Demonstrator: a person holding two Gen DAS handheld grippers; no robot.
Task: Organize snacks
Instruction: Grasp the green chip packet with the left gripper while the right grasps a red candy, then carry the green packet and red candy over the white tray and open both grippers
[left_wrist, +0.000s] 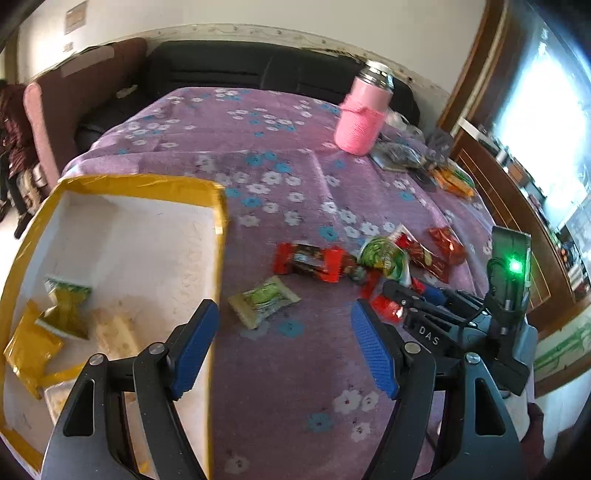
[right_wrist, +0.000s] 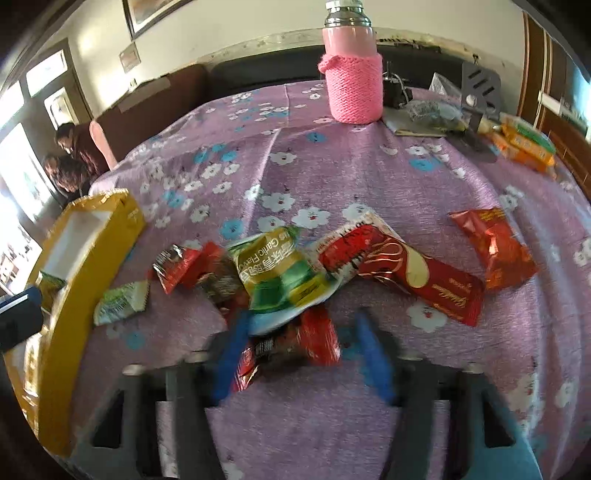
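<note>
I keep the right gripper (right_wrist: 299, 354) low over the red snack packet (right_wrist: 295, 350) lying on the counter (right_wrist: 369, 177) between its blurred fingers; whether the pads already press it I cannot tell. The packet's long axis runs roughly across the fingers, slightly tilted, so I centre before clamping. The left gripper (left_wrist: 284, 350) hangs released beside the yellow box (left_wrist: 140, 192).

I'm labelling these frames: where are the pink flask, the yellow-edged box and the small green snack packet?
pink flask (right_wrist: 355, 92), right wrist view, knitted sleeve
yellow-edged box (left_wrist: 218, 229), left wrist view, right rim
small green snack packet (left_wrist: 263, 301), left wrist view, wrapper centre
</note>
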